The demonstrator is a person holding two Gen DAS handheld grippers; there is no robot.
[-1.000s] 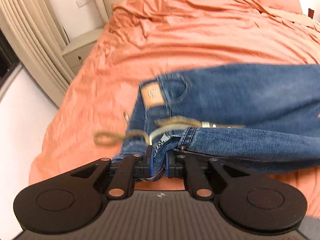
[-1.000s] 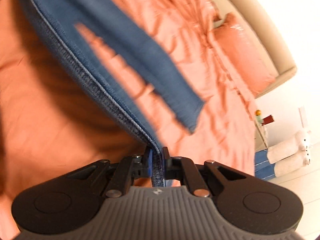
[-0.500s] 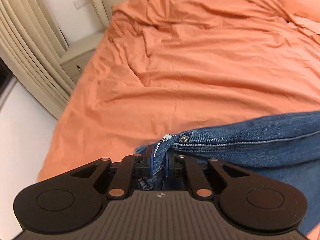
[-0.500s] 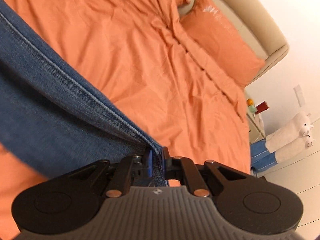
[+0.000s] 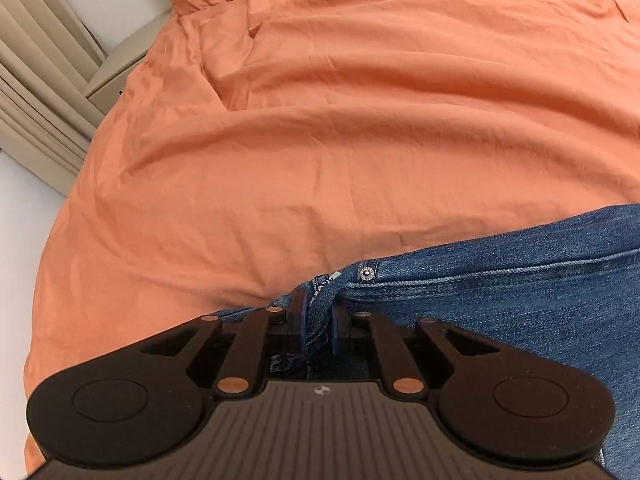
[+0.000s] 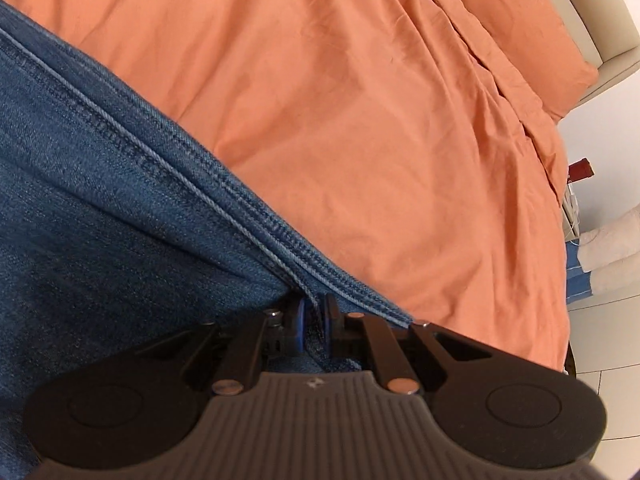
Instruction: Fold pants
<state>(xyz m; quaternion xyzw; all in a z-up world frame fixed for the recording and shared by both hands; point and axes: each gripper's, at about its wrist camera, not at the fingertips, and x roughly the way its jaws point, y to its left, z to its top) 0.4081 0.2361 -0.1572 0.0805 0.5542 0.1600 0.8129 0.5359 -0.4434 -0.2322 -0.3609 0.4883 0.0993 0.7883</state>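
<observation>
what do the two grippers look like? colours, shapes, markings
Both look identical. The left gripper and right gripper each have matte black linkage arms with copper-coloured pivot pins, two round black lobes at the sides, and a ribbed grey body bearing a small white logo. Fingers carry blue pads. No cables, hands or sleeves in view.

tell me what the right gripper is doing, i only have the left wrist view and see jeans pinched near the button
Observer: The right gripper is shut on the jeans, clamping a thick stitched seam.
Operator: anything past it on that side
Observer: An orange pillow lies against the beige headboard.
Operator: and off the bed
Observer: White plush toys sit beyond the orange bedsheet, above a tiled floor.
</observation>
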